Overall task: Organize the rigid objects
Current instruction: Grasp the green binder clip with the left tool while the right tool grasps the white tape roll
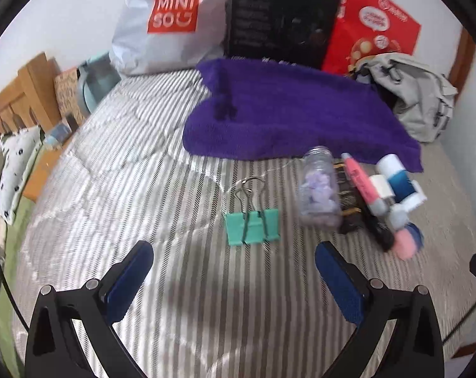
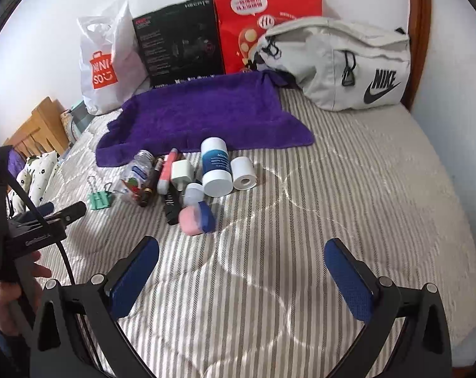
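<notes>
Left wrist: your left gripper (image 1: 234, 271) is wide open, empty, with the green binder clips (image 1: 253, 224) just ahead, left of the clear jar (image 1: 320, 189). Come in centred.

Right wrist: right gripper (image 2: 242, 267) is spread wide, holding nothing, well short of the jar (image 2: 137, 178).

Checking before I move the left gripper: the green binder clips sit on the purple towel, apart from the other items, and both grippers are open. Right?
Not quite. The green binder clips lie on the striped bedcover, in front of the purple towel, as the left wrist view shows. The rest holds: left gripper and right gripper are open.
</notes>
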